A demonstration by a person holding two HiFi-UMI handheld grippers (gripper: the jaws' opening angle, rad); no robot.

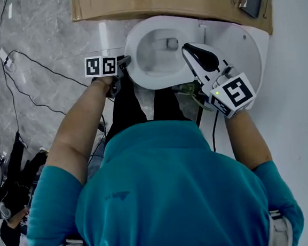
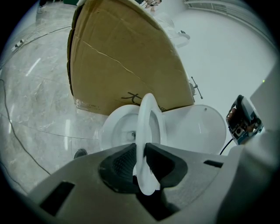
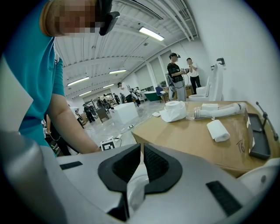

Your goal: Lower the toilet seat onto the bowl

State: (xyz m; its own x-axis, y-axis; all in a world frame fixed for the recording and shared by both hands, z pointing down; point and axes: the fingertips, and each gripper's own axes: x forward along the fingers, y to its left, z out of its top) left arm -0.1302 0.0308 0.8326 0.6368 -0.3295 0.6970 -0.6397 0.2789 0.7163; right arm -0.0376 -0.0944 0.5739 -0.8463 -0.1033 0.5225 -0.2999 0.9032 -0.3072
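The left gripper [image 2: 141, 153] pinches the toilet seat [image 2: 148, 116], tilted up off the bowl [image 2: 117, 129]; the right gripper [image 3: 142, 159] nips a white edge (probably the same seat). A slack pinch could let it slam.

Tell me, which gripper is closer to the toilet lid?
Right. The right gripper grips the seat just beside the toilet lid; the left gripper grips it across the bowl, farther away.
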